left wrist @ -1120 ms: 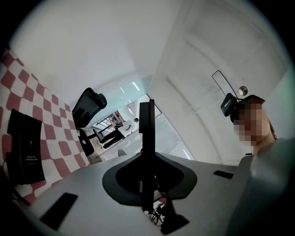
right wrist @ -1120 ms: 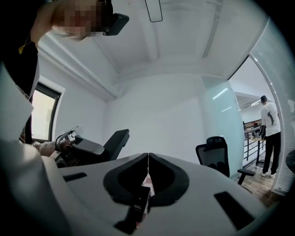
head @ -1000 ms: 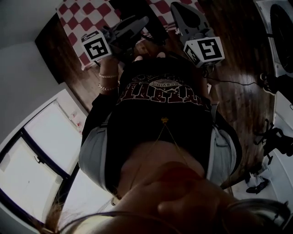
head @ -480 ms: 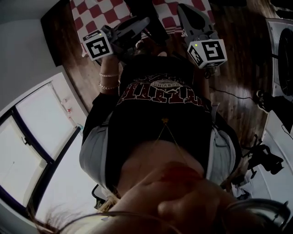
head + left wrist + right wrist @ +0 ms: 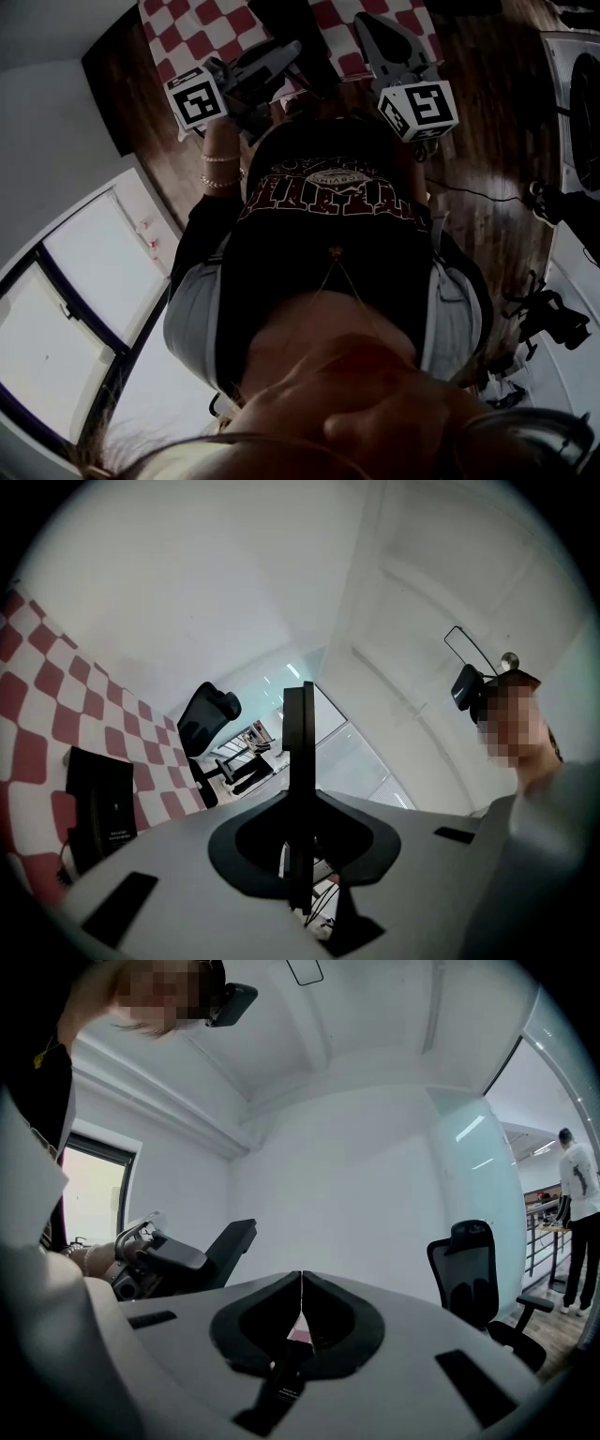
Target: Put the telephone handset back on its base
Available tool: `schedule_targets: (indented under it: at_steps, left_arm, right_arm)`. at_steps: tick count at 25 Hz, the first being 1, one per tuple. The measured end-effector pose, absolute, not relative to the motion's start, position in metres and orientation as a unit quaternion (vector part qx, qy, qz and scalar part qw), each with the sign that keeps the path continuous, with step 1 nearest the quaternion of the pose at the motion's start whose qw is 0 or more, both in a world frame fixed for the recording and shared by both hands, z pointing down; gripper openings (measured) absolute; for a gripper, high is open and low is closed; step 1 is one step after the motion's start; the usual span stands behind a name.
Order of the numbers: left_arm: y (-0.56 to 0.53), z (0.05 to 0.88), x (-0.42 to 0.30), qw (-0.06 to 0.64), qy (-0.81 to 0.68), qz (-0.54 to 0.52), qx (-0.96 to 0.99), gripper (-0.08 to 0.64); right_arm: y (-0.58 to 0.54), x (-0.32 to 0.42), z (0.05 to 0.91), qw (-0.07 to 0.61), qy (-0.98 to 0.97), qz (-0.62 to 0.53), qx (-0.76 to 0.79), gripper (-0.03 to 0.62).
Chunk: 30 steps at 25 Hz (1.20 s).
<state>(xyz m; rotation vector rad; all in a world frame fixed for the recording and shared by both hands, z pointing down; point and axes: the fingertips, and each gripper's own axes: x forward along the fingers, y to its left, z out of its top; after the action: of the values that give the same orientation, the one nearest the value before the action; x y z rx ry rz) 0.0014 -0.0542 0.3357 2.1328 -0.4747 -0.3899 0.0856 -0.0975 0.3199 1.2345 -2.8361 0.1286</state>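
Observation:
Both grippers are held up in front of the person's chest, over the near edge of a table with a red-and-white checked cloth. The left gripper points up and right; in its own view the jaws stand edge-on, pressed together, with nothing between them. The right gripper is shut too, its jaws meeting in a thin line. A black boxy device with a cord lies on the cloth; I cannot make out a handset on it. A dark object lies between the grippers on the cloth.
A black office chair stands beyond the table, another chair near a glass wall. A person stands far right. White equipment and cables lie on the wooden floor at right; a window is at left.
The head view has swung a little. Both grippers stay raised in front of the chest with hardly any movement, jaws unchanged.

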Motion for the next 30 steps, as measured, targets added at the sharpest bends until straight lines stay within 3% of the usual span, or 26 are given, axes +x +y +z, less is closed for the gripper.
schedule_targets:
  at_steps: [15,30]
  left_arm:
    - [-0.116,0.364,-0.067,0.471,-0.155,-0.129,0.859,0.081]
    - [-0.125,0.388,-0.073,0.481,-0.161,-0.104,0.856,0.080]
  right_arm:
    - [-0.164,0.024,0.339,0.053,-0.902,0.050,0.425,0.020]
    - [-0.170,0.024,0.354,0.071,-0.898,0.059,0.430,0.020]
